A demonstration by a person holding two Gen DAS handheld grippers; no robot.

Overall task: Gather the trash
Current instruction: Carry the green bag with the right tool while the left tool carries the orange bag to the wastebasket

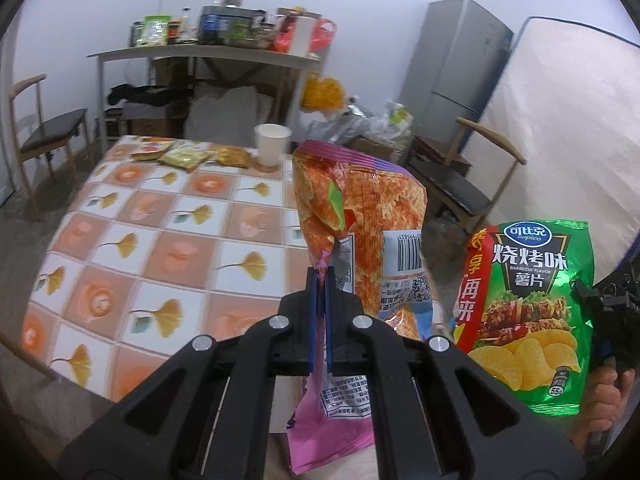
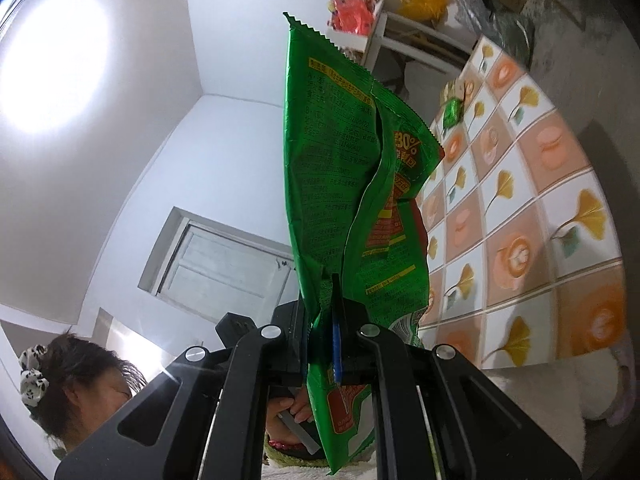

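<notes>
I have my left gripper (image 1: 320,276) clamped on the orange chip bag (image 1: 360,216) and my right gripper (image 2: 326,312) on the green chip bag (image 2: 344,168), both lifted off the table (image 1: 152,240), so next I need a bin, with wrappers (image 1: 188,156) left at twelve o'clock.

Glossy crinkled green chip bag (image 1: 532,316), shiny orange snack bag (image 1: 360,216), smooth patterned tablecloth (image 1: 160,240), matt white cup (image 1: 272,146)

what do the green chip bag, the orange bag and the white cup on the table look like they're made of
Green chip bag: likely metallised plastic film, glossy; it glares and creases sharply.
Orange bag: similar printed plastic film, shiny and crinkled, with a barcode label.
White cup: probably paper or thin plastic, matte and plain; too blurred to tell which.
</notes>
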